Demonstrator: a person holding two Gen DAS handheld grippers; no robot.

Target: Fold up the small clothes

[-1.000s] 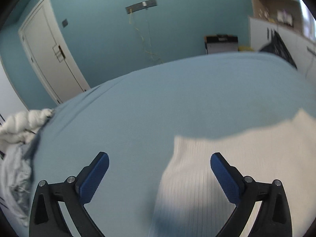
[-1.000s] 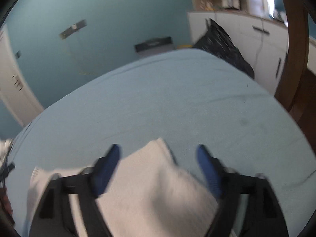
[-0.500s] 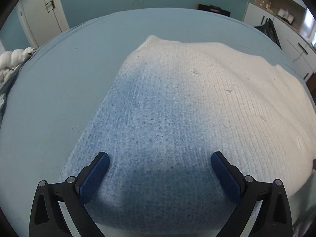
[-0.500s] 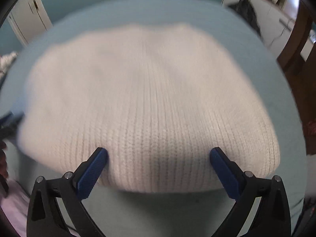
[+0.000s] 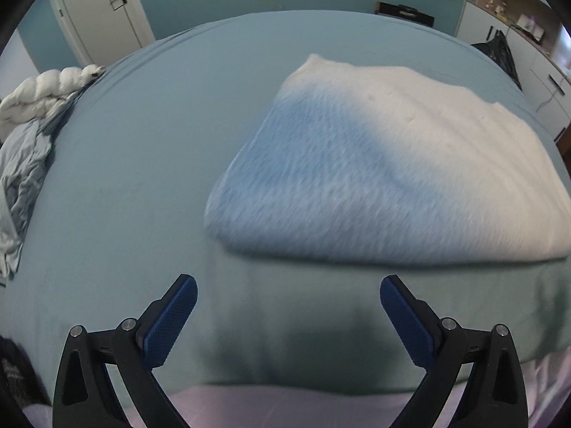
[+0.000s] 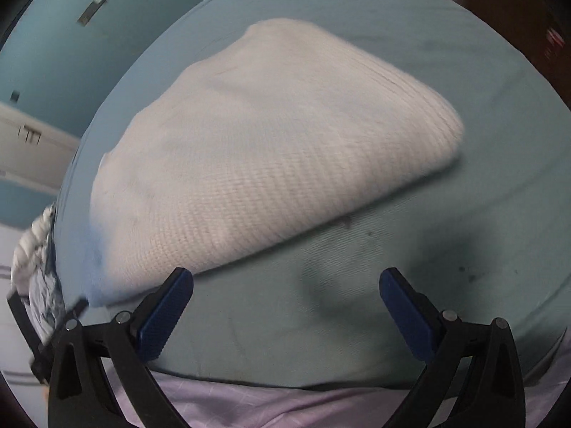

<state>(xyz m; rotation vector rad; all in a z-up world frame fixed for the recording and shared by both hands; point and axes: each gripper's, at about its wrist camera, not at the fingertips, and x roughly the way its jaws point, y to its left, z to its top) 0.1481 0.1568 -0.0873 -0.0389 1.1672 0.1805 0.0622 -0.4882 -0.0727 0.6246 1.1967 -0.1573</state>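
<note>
A folded white knit garment (image 5: 385,164) lies flat on the teal bed sheet (image 5: 135,164). It also shows in the right wrist view (image 6: 257,149). My left gripper (image 5: 288,315) is open and empty, a little short of the garment's near edge. My right gripper (image 6: 286,312) is open and empty, just in front of the garment's near edge; its left finger (image 6: 167,310) is close to that edge.
A heap of white and pale blue clothes (image 5: 25,135) lies at the bed's left edge. A lilac cloth (image 5: 285,406) runs along the near edge. A white door (image 5: 103,10), white cabinets (image 5: 517,46) and a black bag (image 5: 499,53) stand beyond the bed.
Both grippers have pulled back from over the white garment toward the near edge of the bed. The garment now lies in front of the fingers instead of under them.
</note>
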